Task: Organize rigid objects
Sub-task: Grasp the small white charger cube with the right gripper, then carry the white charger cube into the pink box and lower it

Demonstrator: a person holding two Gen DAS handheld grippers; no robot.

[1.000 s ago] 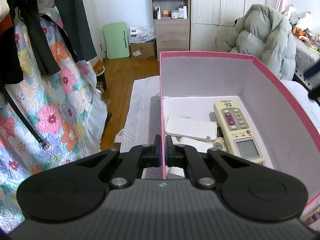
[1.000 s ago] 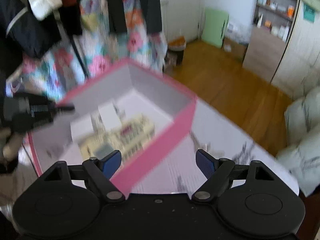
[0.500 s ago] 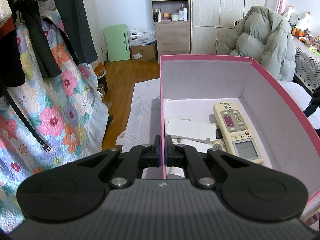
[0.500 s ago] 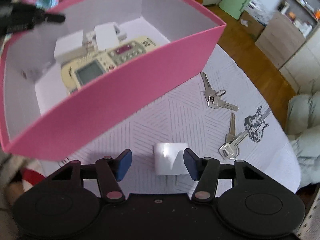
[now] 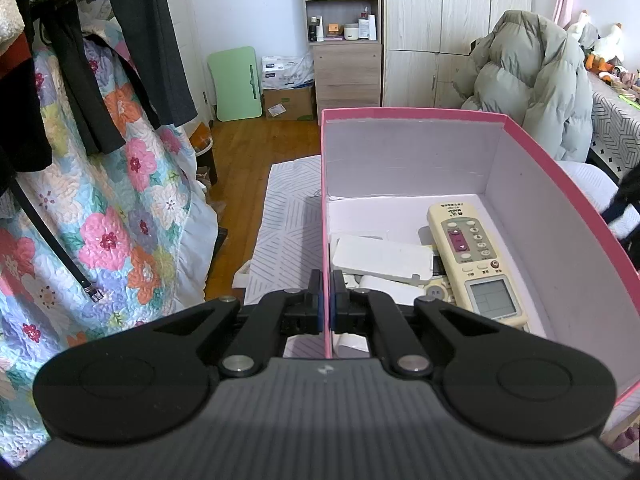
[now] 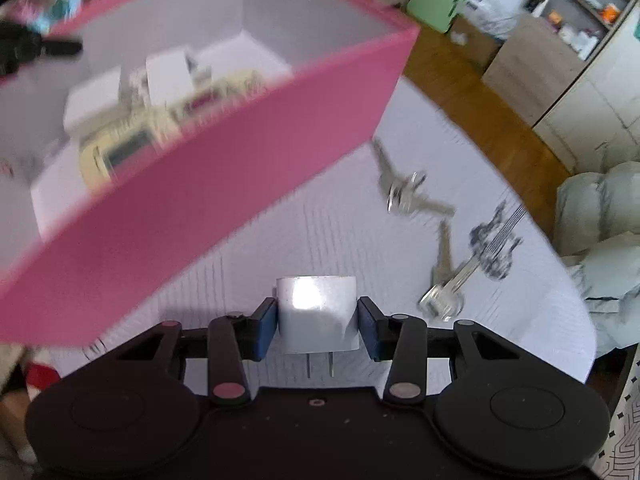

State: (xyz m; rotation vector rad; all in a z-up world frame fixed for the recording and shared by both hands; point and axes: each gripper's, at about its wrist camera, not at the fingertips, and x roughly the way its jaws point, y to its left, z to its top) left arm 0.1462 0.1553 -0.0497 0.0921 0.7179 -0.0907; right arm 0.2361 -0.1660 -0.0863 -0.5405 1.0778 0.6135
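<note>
Holding the box [image 5: 532, 184] steady, my left gripper [image 5: 327, 304] is clamped on its near wall, one finger outside and one inside the pink card. Inside lie a remote [image 5: 472, 264] and some white pieces, packed toward the near end; the far end of the floor is bare.

My right gripper [image 6: 317, 320] has its pads against the two sides of a white plug [image 6: 316, 312], prongs pointing back toward me. The pads look to be touching it, though I cannot tell whether the plug is off the cloth [image 6: 320, 224] yet. The view is blurred.

What matters next: the box stands ahead and to the left of the plug, its pink wall rising between them, so I judge the plug must go up and over that rim, not straight across. The right hand has the plug; the left only braces.

Keys [image 6: 408, 196] lie on the cloth to the right, well apart from the plug, not yet gathered.
</note>
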